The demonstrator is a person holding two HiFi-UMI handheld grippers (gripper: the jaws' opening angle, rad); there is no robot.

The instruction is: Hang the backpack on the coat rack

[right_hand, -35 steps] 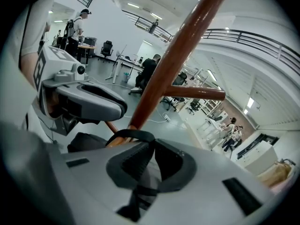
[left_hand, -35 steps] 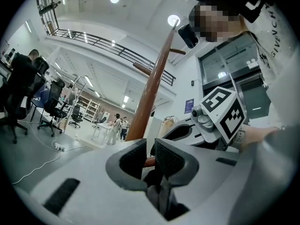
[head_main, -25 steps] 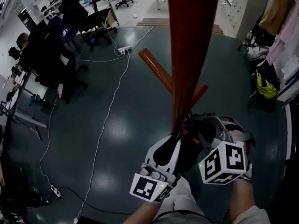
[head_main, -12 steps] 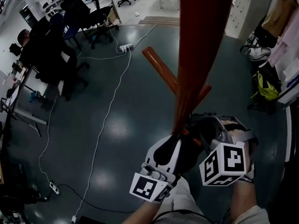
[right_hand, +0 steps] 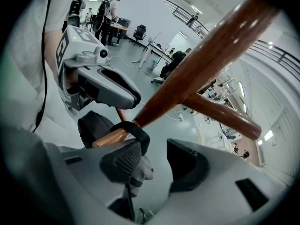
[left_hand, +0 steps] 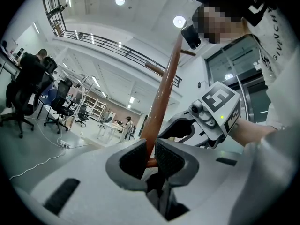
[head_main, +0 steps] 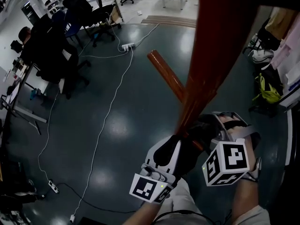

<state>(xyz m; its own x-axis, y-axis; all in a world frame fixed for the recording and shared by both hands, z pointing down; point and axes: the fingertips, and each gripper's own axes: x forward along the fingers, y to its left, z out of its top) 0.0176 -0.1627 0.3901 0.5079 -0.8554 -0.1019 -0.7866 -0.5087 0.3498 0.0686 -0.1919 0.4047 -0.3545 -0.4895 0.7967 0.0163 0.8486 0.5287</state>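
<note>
Between the pads of the right gripper [right_hand: 154, 157], only air: opening at this moment, with the black webbing carry loop [right_hand: 138, 131] just above the left pad [right_hand: 123, 162], off it, and slung round a short light wooden peg [right_hand: 108, 138] at the peg's root by the pole. On to the left gripper [left_hand: 151, 150]: drawn almost together, leaving a mere slit; something dark low in that slit, impossible to say whether pinched fabric or the tool's own works. Just below and behind the loop, the black fabric backpack [right_hand: 95, 125], bunched against the thick reddish-brown round wooden pole of the coat rack [right_hand: 206, 60], under one longer slanting arm [right_hand: 225, 118]. Judged as the letting-go step: loop hooked, weight about to pass to the peg. Next, by that reading: draw the right gripper back clear of the loop without dragging it toward the peg's tip, then ease the left away slowly, ready for any slide of the loop along the peg.
</note>
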